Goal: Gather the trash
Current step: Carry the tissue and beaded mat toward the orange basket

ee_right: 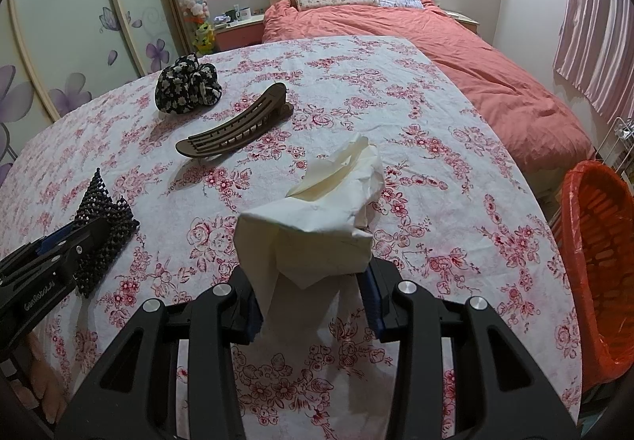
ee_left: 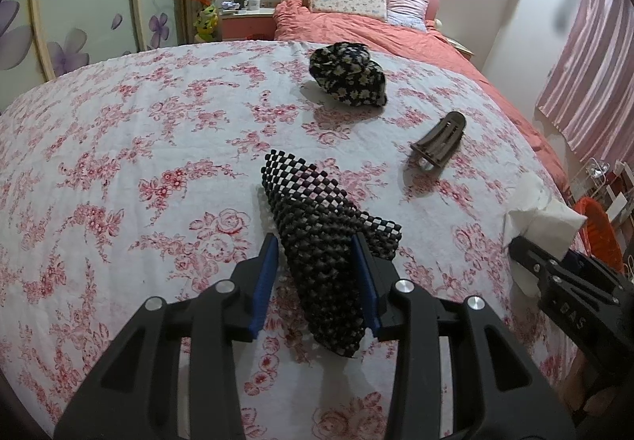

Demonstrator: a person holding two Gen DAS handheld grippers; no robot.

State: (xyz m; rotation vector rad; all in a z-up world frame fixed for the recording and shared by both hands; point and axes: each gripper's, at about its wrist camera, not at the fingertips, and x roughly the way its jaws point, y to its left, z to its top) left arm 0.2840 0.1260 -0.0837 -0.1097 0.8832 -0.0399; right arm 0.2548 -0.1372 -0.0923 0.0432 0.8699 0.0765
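Bedroom, rose-print cloth counter point(ee_right: 436, 115) | left gripper point(ee_left: 313, 245) — jaws grasping black-and-white beaded mesh mat point(ee_left: 317, 226) | right gripper point(ee_right: 309, 277) — jaws grasping crumpled white tissue point(ee_right: 317, 218)

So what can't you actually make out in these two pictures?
- Orange bin: its bottom is cut off by the right wrist view's edge; its contents are unseen.
- White tissue: it covers the right fingers' pads.
- Black beaded mat: its underside is hidden against the floral cloth.
- Nightstand items: too small in the left wrist view.

Brown hair clip point(ee_right: 237, 125), floral scrunchie point(ee_right: 187, 85)
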